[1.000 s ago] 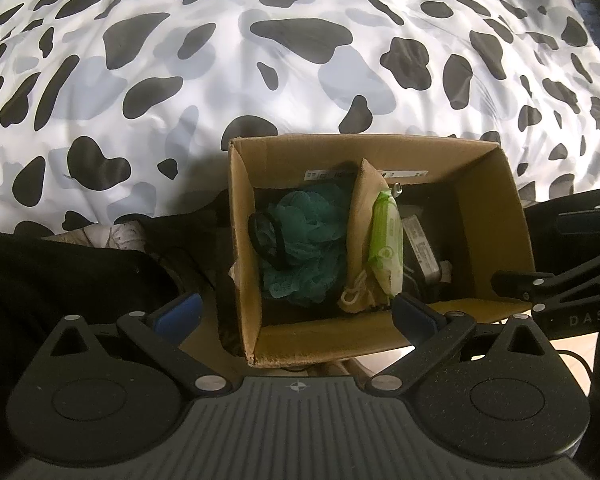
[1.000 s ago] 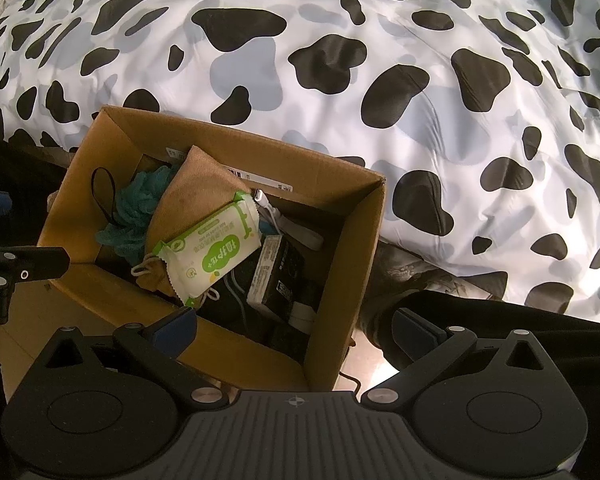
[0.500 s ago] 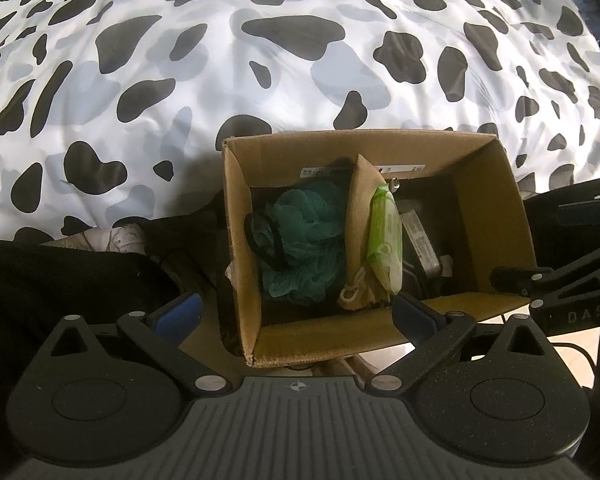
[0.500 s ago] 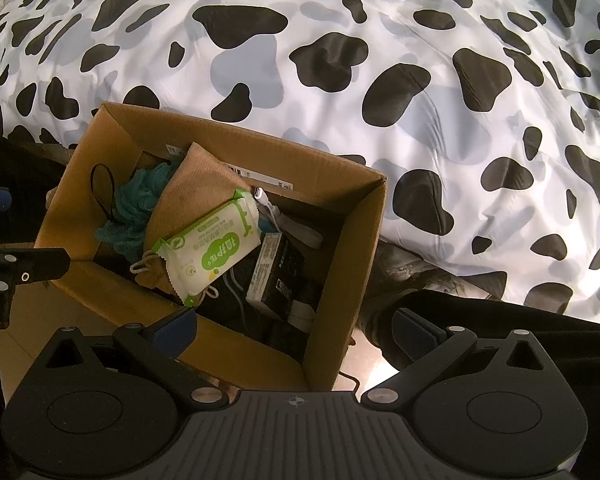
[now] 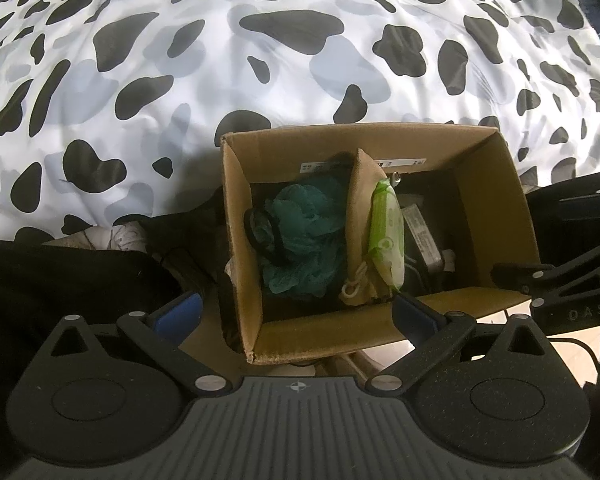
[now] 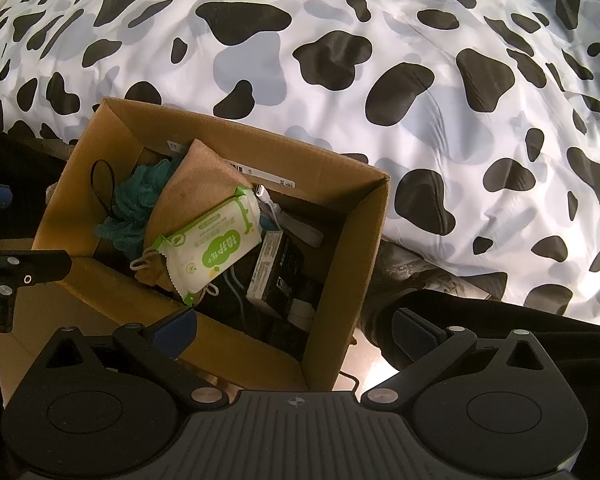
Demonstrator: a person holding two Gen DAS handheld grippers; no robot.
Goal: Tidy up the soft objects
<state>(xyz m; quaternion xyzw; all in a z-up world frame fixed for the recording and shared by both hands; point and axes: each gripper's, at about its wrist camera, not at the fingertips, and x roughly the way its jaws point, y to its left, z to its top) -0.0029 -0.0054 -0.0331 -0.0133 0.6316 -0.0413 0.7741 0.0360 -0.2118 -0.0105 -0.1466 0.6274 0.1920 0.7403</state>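
Plainly, both sets of jaws are standing wide apart and holding nothing. The left gripper (image 5: pixel 296 312) is hanging over the near wall of the box (image 5: pixel 340 338), which is sitting at the edge of the bed (image 5: pixel 260 64), and the right gripper (image 6: pixel 296 328) is hanging over the box's near right corner.

Outward from the left jaws, the sponge (image 5: pixel 304 240), a teal mesh puff with a black loop, is lying straight ahead in the left part of the box. Just right of it the pouch (image 5: pixel 358 216), tan cloth with a white drawstring, is standing on edge, its long axis running away from the jaws. The wipes (image 5: pixel 386 236), a green and white pack, are leaning flat against the pouch's right face, long axis the same way.

Seen from the right gripper, those same wipes are lying ahead and to the left, broad face up toward that camera, tilted from lower left to upper right. Dark cartons and a white cable are filling the box's right part beneath them.

By my judgement the wipes are nearer the right jaws and the sponge nearer the left. Soft things lying in the box would suit either a sorting under way or one finished; the pictures are not settling which.
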